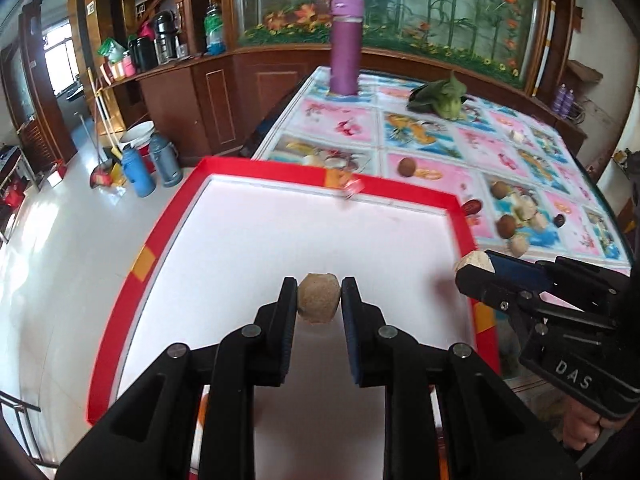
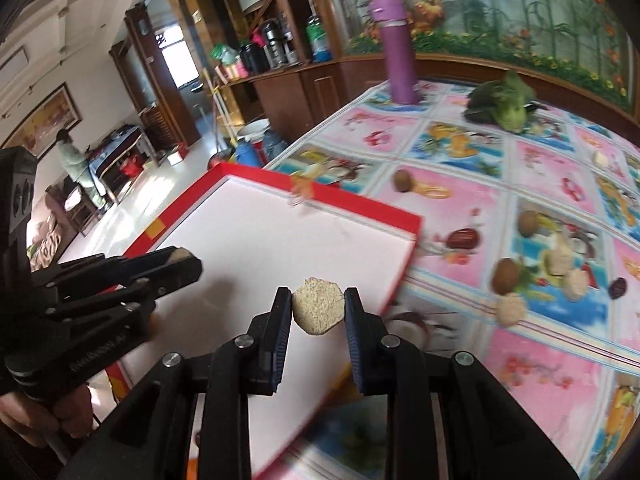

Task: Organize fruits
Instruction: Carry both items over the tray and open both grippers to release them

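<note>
A red-rimmed tray [image 1: 260,166] with a white floor lies at the table's left edge. My left gripper [image 1: 319,283] is shut on a rough tan round fruit [image 1: 319,302] above the tray's near part. My right gripper [image 2: 318,292] is shut on a similar tan fruit [image 2: 318,310] over the tray's [image 2: 360,202] right near corner. In the left wrist view the right gripper [image 1: 476,266] shows at the tray's right rim. In the right wrist view the left gripper [image 2: 182,258] hovers over the tray. Loose fruits lie on the cloth: a brown one [image 2: 402,180], a dark red one [image 2: 462,238], a mixed cluster [image 2: 560,268].
A purple flask [image 1: 346,48] stands at the table's far end, with a green leafy vegetable [image 1: 440,98] beside it. Thermoses [image 1: 138,172] and a bucket stand on the floor left of the table. A person [image 2: 74,160] stands far back on the left.
</note>
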Demonstrator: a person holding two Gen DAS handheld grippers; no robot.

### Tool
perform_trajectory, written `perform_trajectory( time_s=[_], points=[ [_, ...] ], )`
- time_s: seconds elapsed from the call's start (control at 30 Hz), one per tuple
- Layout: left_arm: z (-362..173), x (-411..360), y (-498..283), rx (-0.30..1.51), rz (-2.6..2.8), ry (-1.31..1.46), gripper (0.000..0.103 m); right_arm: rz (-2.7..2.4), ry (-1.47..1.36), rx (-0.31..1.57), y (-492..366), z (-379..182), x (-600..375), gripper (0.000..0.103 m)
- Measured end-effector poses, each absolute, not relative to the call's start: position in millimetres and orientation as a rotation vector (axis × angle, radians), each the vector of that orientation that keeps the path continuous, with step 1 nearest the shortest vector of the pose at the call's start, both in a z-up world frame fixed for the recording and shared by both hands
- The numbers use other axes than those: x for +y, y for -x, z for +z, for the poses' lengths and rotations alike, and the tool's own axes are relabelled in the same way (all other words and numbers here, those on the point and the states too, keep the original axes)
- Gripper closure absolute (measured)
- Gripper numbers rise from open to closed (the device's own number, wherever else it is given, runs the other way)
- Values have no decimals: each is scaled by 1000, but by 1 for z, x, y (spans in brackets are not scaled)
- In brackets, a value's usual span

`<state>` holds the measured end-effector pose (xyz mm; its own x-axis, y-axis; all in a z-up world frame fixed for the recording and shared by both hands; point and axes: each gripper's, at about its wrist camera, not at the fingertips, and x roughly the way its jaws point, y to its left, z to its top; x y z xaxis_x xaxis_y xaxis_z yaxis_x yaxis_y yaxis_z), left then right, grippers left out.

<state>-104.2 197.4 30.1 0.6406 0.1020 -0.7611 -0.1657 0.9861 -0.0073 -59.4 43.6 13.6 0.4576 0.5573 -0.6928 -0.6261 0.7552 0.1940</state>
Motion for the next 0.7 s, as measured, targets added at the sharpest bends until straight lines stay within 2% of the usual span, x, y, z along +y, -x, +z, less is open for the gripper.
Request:
perform_trajectory(
  time_s=[0.7],
  points=[
    [5,232,103,943,265,97,78,706,168,911,55,-13,92,77]
  ],
)
